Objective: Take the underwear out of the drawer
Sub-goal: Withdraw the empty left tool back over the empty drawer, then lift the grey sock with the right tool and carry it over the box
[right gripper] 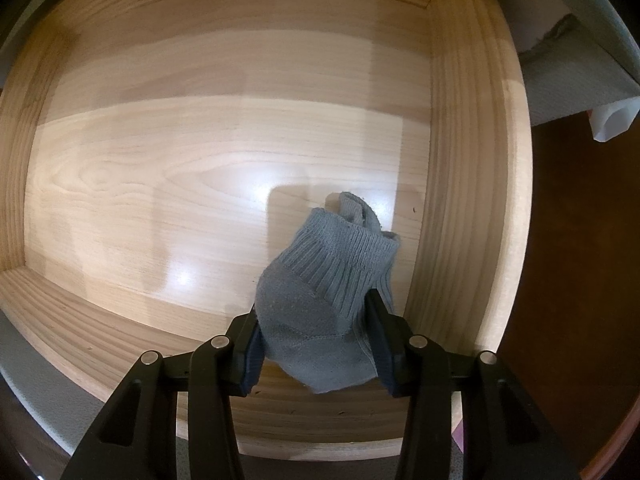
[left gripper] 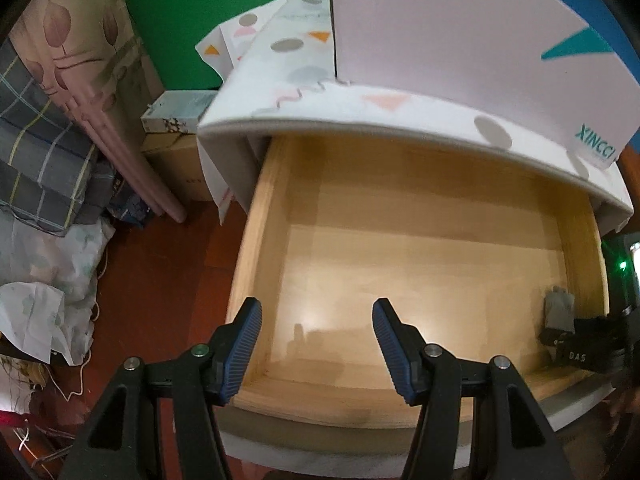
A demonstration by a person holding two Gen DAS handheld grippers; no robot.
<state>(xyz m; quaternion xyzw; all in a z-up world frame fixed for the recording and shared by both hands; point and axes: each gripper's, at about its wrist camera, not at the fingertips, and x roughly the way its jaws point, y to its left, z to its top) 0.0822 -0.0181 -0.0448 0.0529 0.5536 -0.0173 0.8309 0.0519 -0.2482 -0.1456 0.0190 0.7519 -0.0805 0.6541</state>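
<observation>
A grey ankle sock (right gripper: pixel 320 300) lies in the right front corner of the open wooden drawer (right gripper: pixel 460 160), close to its right wall. My right gripper (right gripper: pixel 314 320) points straight down into the drawer and is shut on the sock, whose heel bulges between the two blue pads. In the left wrist view the same sock (left gripper: pixel 558 310) shows at the drawer's far right, with the black right gripper (left gripper: pixel 560 334) on it. My left gripper (left gripper: pixel 318 308) stands open and holds nothing, hanging above the front left part of the drawer (left gripper: pixel 256 240). The drawer's floor is otherwise bare.
Above the drawer is the white cabinet top under a patterned cloth (left gripper: pixel 360 108), with a white board (left gripper: pixel 460 40) standing on it. Cardboard boxes (left gripper: pixel 176 148), folded bedding (left gripper: pixel 44 140) and cords lie on the red-brown floor (left gripper: pixel 160 280) to the left.
</observation>
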